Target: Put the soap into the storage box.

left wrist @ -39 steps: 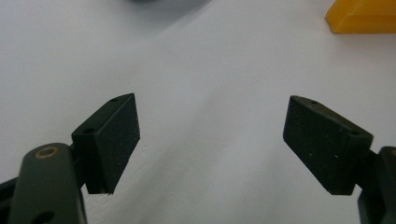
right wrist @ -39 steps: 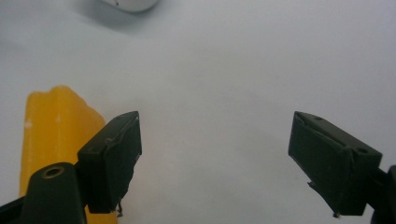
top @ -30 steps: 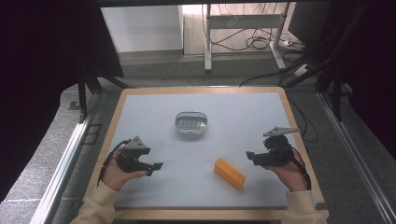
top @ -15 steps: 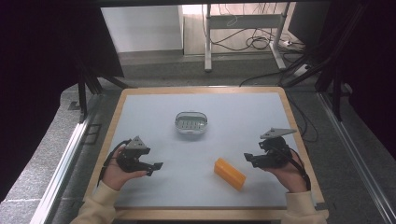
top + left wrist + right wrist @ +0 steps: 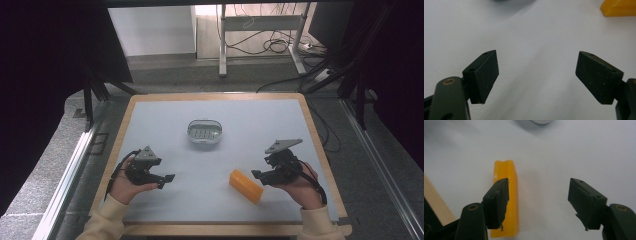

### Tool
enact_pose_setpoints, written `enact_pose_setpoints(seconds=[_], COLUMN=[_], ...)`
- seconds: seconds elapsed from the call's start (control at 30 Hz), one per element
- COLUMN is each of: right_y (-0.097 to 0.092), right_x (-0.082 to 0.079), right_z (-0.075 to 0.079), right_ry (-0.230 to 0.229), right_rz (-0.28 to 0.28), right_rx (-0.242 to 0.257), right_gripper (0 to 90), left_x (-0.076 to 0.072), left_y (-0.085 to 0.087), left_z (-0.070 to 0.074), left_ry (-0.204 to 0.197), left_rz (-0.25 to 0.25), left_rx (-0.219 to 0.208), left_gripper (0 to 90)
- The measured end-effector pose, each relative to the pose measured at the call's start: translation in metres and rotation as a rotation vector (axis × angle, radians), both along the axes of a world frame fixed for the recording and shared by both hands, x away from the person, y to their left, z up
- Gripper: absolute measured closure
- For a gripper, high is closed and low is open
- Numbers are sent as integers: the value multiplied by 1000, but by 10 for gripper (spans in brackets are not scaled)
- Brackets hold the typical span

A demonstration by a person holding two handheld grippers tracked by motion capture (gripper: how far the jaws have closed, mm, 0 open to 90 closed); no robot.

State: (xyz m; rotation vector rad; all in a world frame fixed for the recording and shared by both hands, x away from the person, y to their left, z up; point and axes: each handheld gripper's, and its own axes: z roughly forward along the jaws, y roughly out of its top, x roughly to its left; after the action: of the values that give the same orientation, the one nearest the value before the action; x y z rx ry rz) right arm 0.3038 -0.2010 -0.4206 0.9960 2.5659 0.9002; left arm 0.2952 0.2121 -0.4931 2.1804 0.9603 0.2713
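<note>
Lying on a pale grey table [image 5: 165, 125], orange block [image 5: 246, 186], wood-edged, grey floor [image 5: 45, 165] around.

Pale grey table [image 5: 165, 125] with a light wooden rim, small oval perforated dish [image 5: 204, 131] near its middle, orange block [image 5: 246, 186] lying flat — nearer the front edge.

A small grey slotted dish [image 5: 204, 132] sits at frame centre on the pale, wood-edged tabletop [image 5: 150, 125]; cables [image 5: 265, 45] lie on the floor at upper centre.
</note>
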Motion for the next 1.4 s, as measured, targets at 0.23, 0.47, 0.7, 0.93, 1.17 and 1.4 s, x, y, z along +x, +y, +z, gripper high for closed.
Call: enact_pose_setpoints(seconds=[0.23,0.47,0.7,0.93,1.17,1.4], right_y=[16,32,41,53,59,60], right_x=[-2,-3,0,1,3,4], right_z=[-4,-14,-27,-36,-45,-49], right_ry=[51,91,148,189,205,215], right_rz=[31,54,63,67,77,73], right_rx=[-30,-79,-126,-198,-245,-279], right_gripper=[381,396,430,486,543,611], left_x=[0,-1,0,-1,0,-1], left_y=[0,0,0,-1,0,1], left_z=[1,2,2,1,2,2], left_ry=[-15,-13,-13,-11,-13,-15], left_rz=[-4,-5,-2,-6,1,3], left_rx=[-2,-5,-3,0,-3,-5], left_gripper=[189,188,189,188,188,189])
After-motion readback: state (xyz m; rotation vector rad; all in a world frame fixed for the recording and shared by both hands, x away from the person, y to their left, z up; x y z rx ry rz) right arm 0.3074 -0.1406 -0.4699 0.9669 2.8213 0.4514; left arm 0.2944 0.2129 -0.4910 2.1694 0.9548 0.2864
